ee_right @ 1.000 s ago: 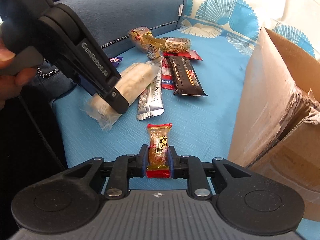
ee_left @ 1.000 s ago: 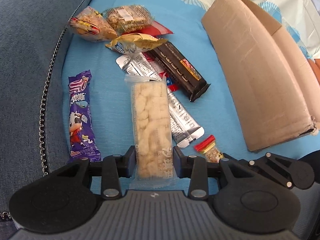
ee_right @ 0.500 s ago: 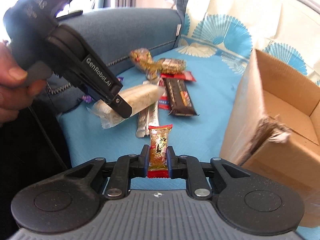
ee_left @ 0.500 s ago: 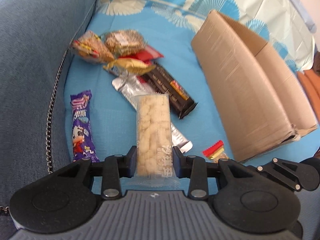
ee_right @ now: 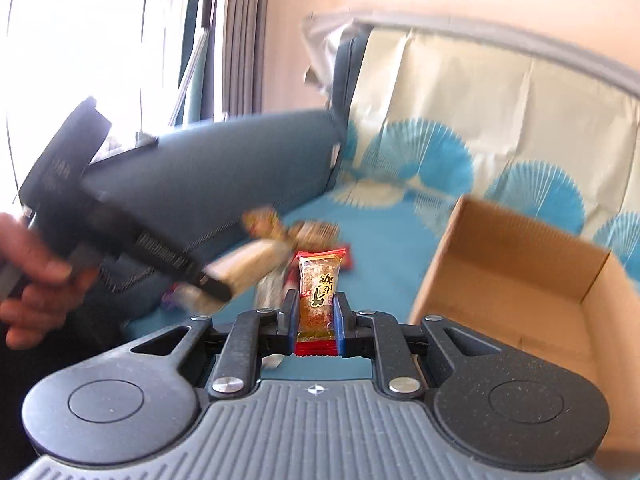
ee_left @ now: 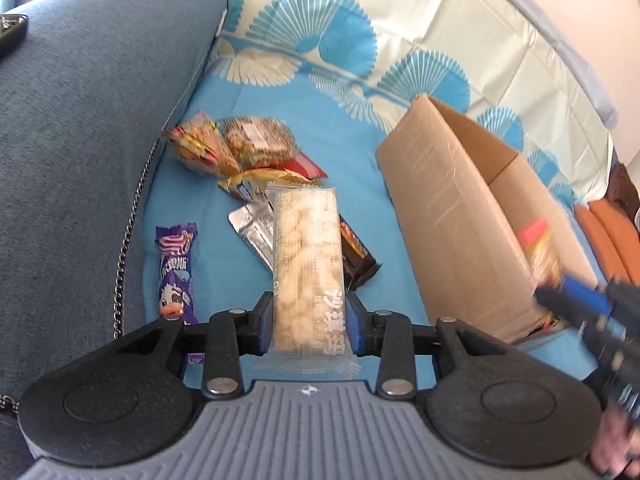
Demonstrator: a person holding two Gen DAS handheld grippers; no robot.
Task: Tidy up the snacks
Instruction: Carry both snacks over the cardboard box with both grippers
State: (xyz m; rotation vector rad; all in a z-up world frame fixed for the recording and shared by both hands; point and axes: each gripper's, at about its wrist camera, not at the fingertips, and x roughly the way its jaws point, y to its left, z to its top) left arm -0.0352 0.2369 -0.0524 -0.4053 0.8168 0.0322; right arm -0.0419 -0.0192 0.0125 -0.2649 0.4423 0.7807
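My left gripper (ee_left: 308, 326) is shut on a long clear-wrapped rice-puff bar (ee_left: 307, 264) and holds it up above the blue sofa cover. My right gripper (ee_right: 316, 322) is shut on a small red-and-brown candy bar (ee_right: 319, 290), raised next to the open cardboard box (ee_right: 516, 276). The box also shows in the left wrist view (ee_left: 460, 216), with the right gripper (ee_left: 548, 280) blurred at its near corner. The left gripper (ee_right: 208, 280) appears blurred in the right wrist view.
Loose snacks lie on the cover: a purple cow-print bar (ee_left: 176, 268), a silver sachet (ee_left: 252, 228), a dark chocolate bar (ee_left: 358, 260), a gold wrapper (ee_left: 264, 180), two nut bars (ee_left: 228, 144). The grey sofa arm (ee_left: 80, 128) rises on the left.
Both grippers have lifted with their snacks. The right gripper has moved up toward the box opening, so the box inside now shows. The left gripper has risen and tilted back.
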